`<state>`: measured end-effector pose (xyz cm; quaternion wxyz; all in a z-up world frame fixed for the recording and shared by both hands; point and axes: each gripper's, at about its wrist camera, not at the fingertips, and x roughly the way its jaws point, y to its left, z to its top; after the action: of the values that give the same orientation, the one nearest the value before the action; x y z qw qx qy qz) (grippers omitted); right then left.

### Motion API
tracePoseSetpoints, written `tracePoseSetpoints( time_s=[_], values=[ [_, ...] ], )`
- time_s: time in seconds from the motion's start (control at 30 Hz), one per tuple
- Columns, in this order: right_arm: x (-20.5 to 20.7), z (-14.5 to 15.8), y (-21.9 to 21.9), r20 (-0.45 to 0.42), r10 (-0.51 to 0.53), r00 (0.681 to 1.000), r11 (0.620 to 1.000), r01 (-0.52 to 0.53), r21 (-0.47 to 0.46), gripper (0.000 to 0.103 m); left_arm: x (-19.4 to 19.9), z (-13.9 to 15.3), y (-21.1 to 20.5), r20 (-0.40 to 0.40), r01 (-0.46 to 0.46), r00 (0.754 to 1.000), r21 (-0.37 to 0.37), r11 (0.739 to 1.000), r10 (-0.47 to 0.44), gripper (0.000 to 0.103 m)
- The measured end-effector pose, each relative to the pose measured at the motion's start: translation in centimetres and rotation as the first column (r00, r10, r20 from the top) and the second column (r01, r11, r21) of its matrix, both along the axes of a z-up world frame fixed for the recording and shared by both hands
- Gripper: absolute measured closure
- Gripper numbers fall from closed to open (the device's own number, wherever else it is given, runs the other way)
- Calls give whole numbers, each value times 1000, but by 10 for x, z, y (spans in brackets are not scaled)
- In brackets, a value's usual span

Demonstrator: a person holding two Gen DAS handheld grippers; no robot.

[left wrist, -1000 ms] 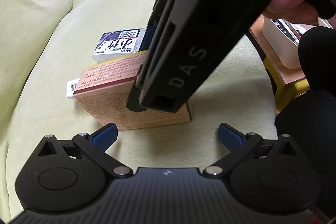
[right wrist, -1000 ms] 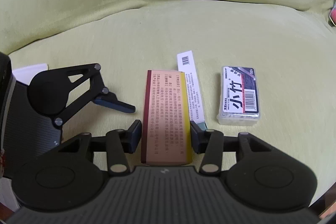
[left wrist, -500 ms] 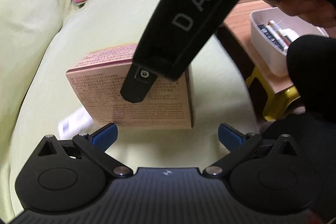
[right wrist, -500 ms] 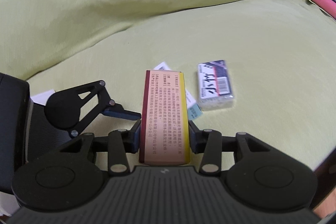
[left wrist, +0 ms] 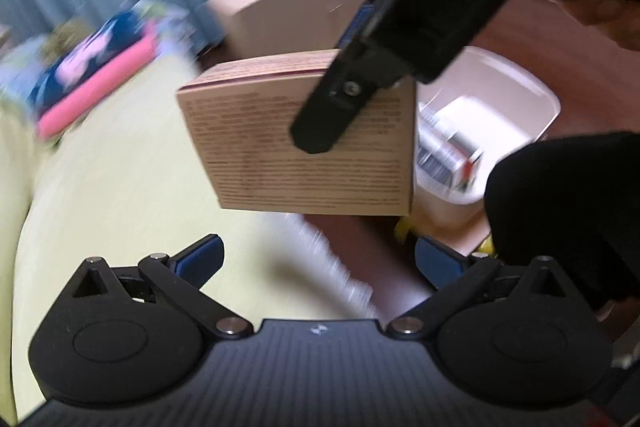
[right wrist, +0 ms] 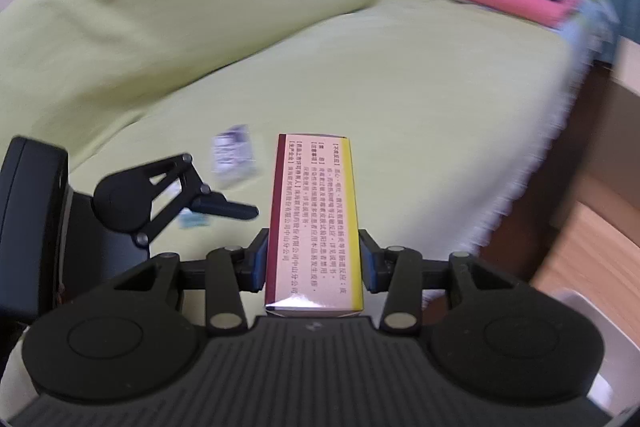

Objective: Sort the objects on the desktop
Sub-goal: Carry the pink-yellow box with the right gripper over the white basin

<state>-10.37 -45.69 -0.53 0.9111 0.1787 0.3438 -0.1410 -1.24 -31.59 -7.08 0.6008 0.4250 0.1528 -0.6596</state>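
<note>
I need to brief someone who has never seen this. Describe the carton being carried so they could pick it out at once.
Start at the yellow-green sofa seat; above its near part the right gripper is shut on a tall pinkish carton with small printed text. A maroon stripe on one edge and a yellow one on the other set it apart from the small white packet lying on the seat.
</note>
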Motion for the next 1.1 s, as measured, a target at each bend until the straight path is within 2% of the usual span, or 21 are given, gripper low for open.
tracePoseSetpoints(
  time_s=[0.1,0.23,0.47,0.73,1.1],
  values=[
    [-46,-1,-24,-5,-113,994,994,113,-9,63,-31,-2,-39,3,115,993,-12,993,-115,0],
    [-111,-6,-57,-15,-249,968,969,249,-7,63,-70,-10,-87,-1,239,971,-8,971,-239,0],
    [-183,-28,-91,-25,-389,921,921,390,26,63,-126,-31,-143,-4,365,931,10,931,-365,0],
    [-222,-54,-106,-34,-461,887,884,462,70,63,-155,-54,-172,-16,428,904,41,903,-428,0],
    [-238,-82,-113,-43,-528,848,841,530,113,63,-166,-76,-188,-16,483,875,82,872,-484,0]
  ],
)
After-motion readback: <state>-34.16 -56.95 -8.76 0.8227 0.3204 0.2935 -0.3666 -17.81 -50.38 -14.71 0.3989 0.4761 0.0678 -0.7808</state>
